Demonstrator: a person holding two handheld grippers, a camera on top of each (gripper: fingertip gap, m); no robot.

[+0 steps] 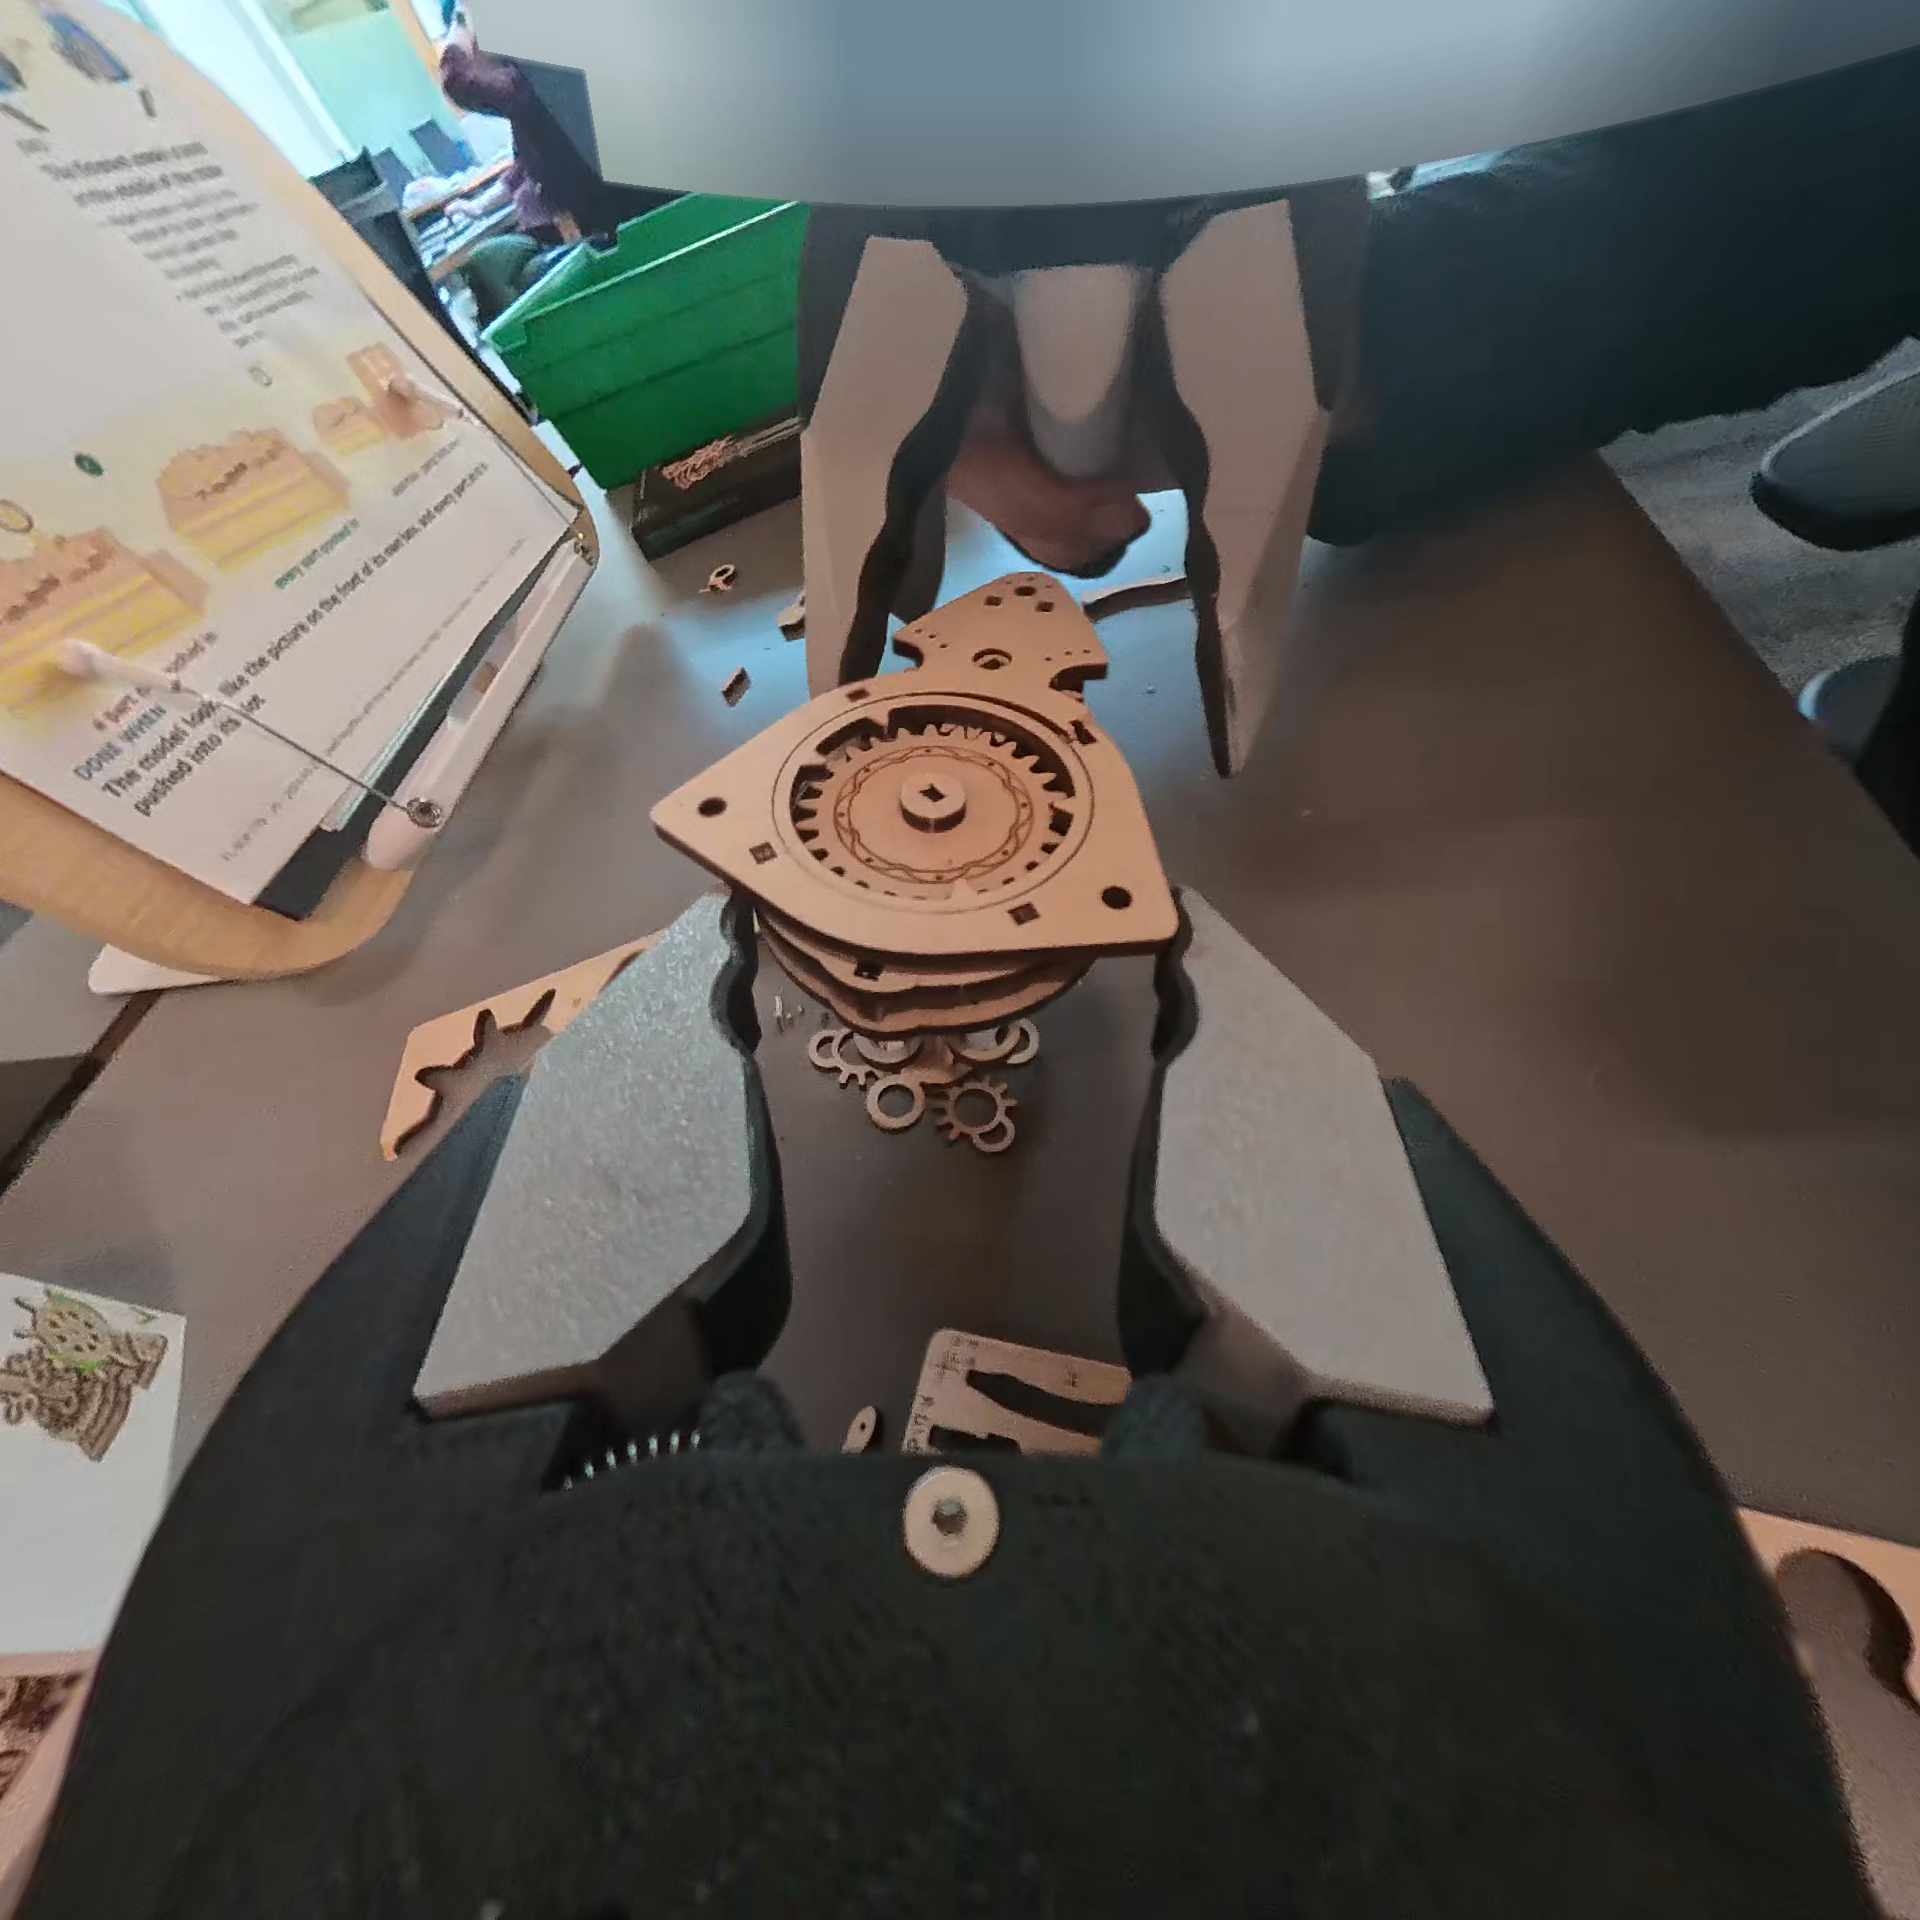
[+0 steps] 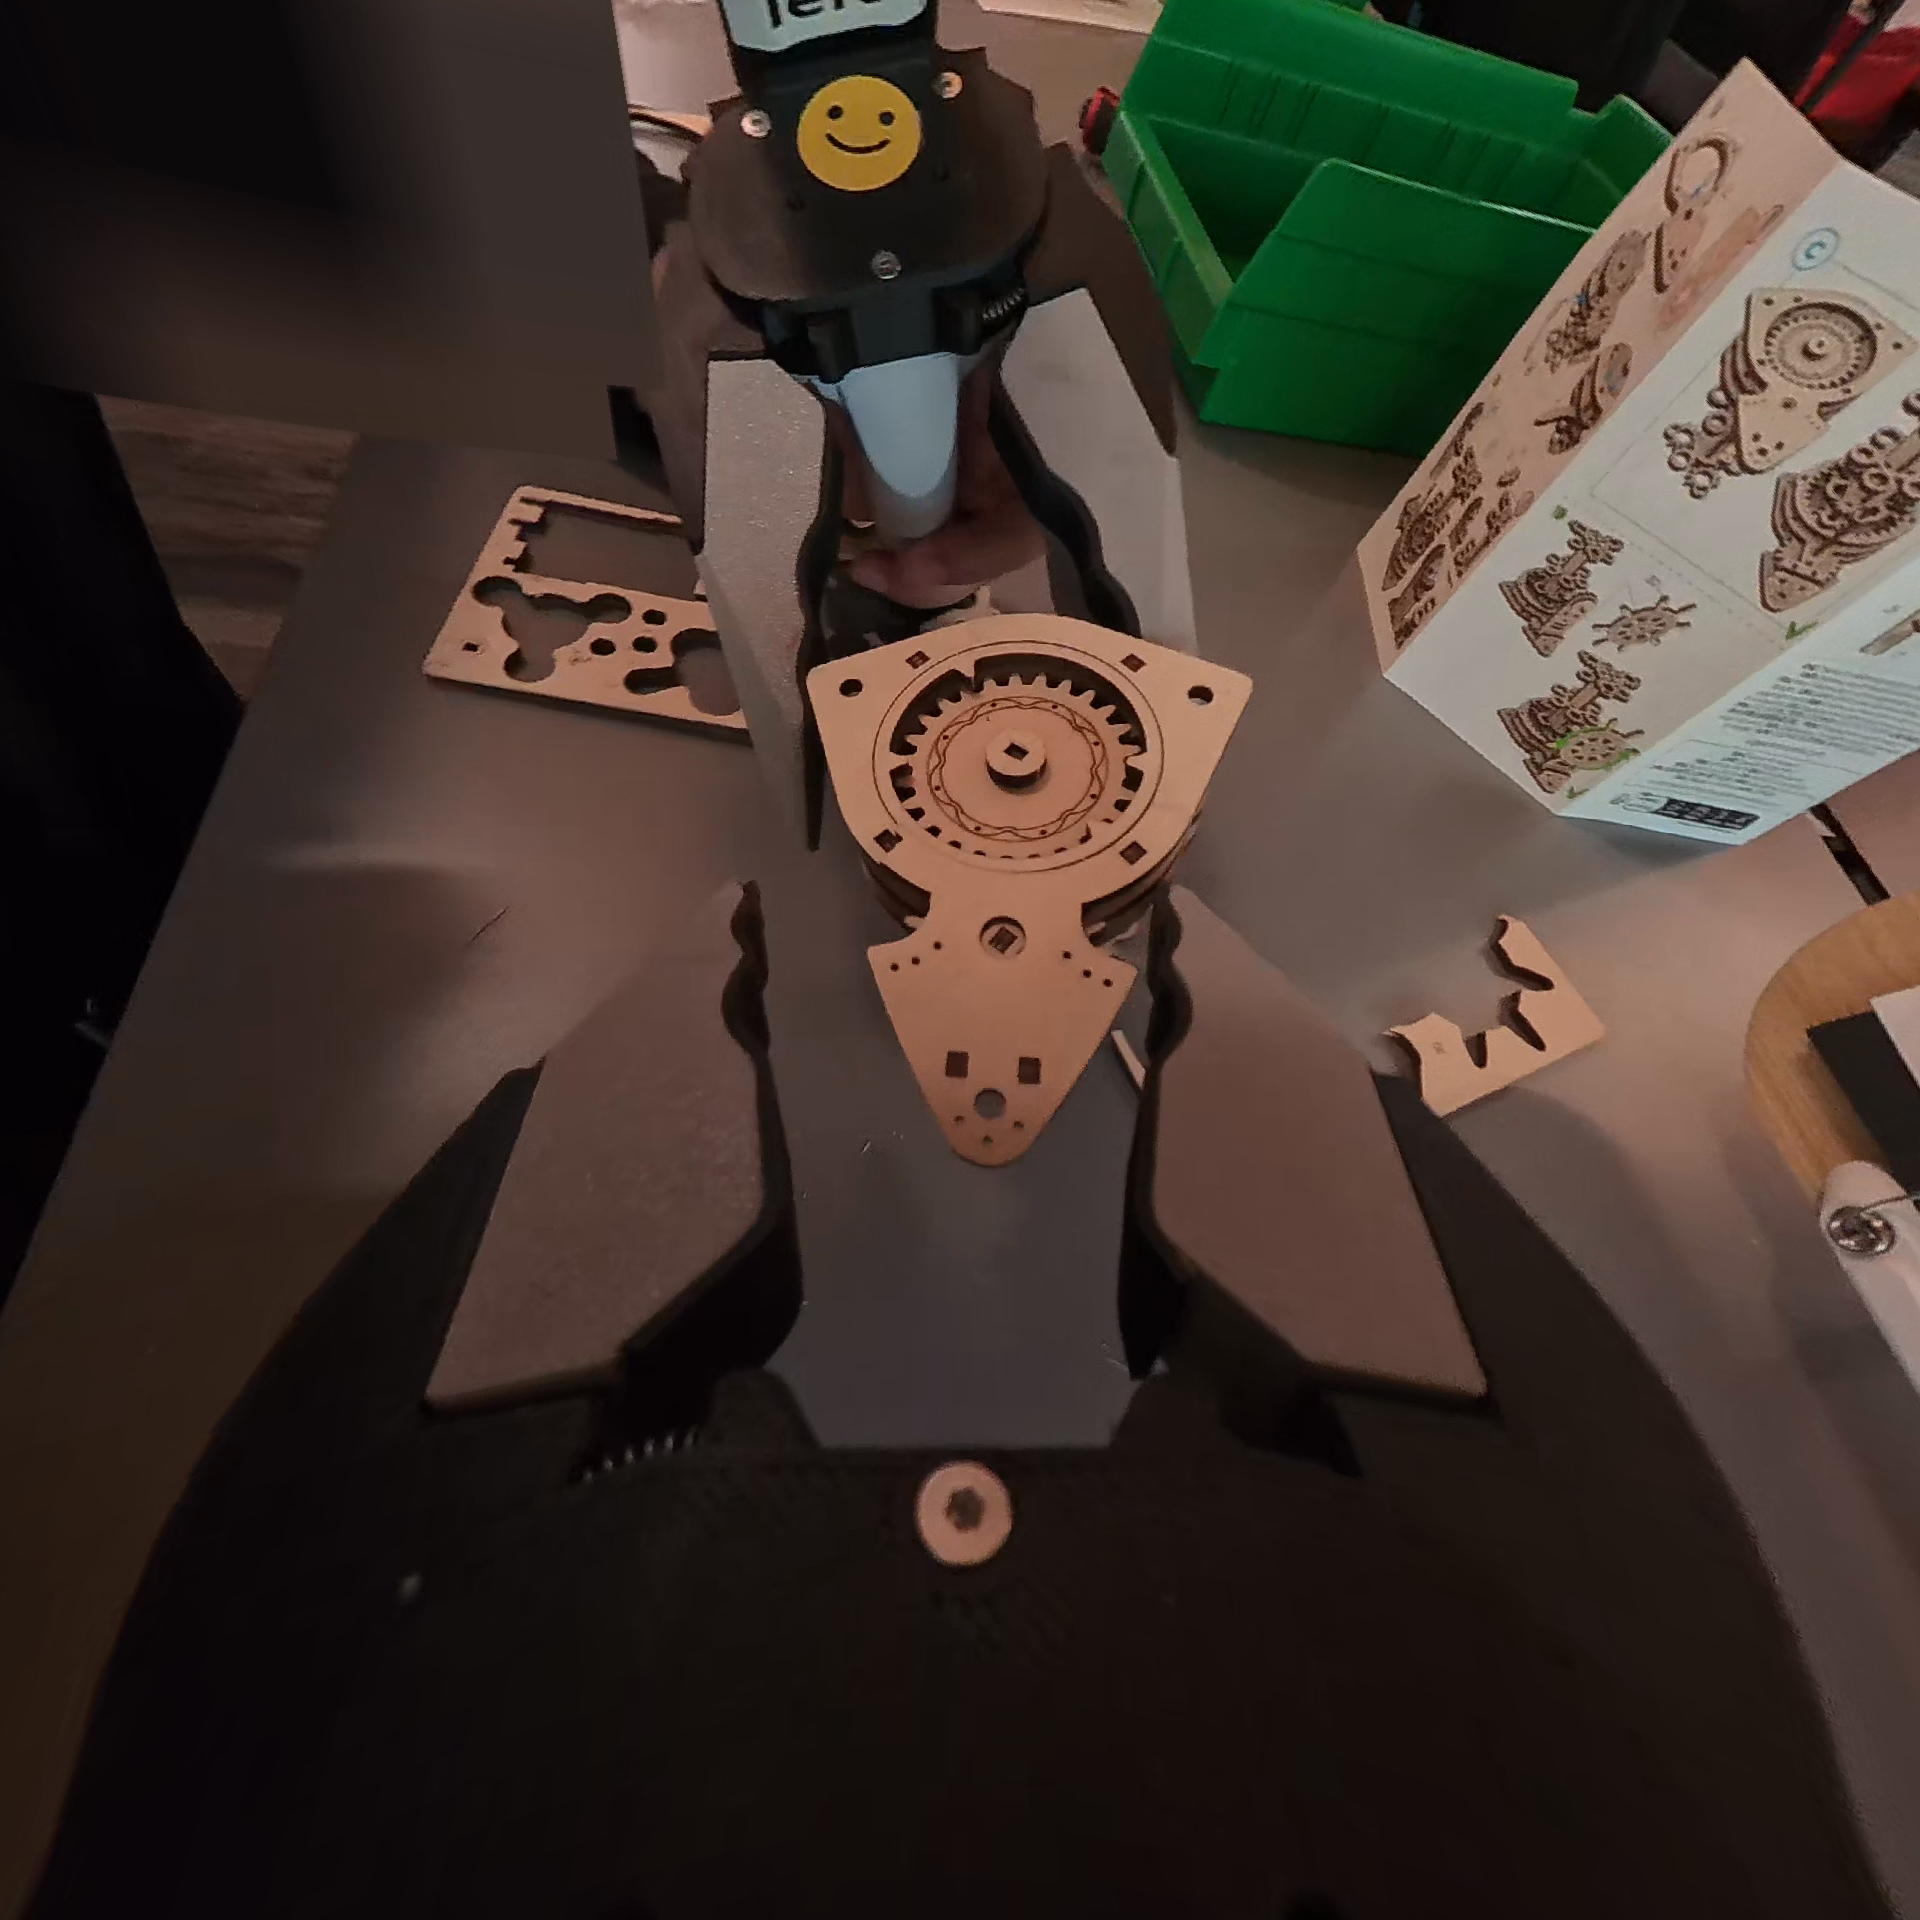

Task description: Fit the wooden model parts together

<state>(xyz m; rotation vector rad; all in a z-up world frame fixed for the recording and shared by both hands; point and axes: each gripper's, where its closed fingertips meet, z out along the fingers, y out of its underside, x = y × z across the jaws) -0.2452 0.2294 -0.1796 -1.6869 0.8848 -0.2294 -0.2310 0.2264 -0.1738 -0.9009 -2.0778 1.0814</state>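
The wooden model (image 1: 914, 821) is a stack of layers under a triangular top plate with a ring gear; it also shows in the right wrist view (image 2: 1023, 764). A teardrop plate (image 2: 987, 1023) with small holes juts from it toward my right gripper. My left gripper (image 1: 951, 966) is open, its fingers flanking the stack just under the top plate. My right gripper (image 2: 954, 935) is open, its fingers either side of the teardrop plate (image 1: 1003, 634). It faces the left gripper from the far side (image 1: 1029, 686).
Small loose gears (image 1: 920, 1081) lie by the model's base. Cut-out wooden sheets (image 2: 582, 634) (image 2: 1496, 1023) lie on the grey table (image 2: 416, 935). A green bin (image 2: 1340, 270), the model's box (image 2: 1662, 540) and an instruction booklet on a stand (image 1: 239, 499) surround the work area. The tips of both grippers are at nearly the same place.
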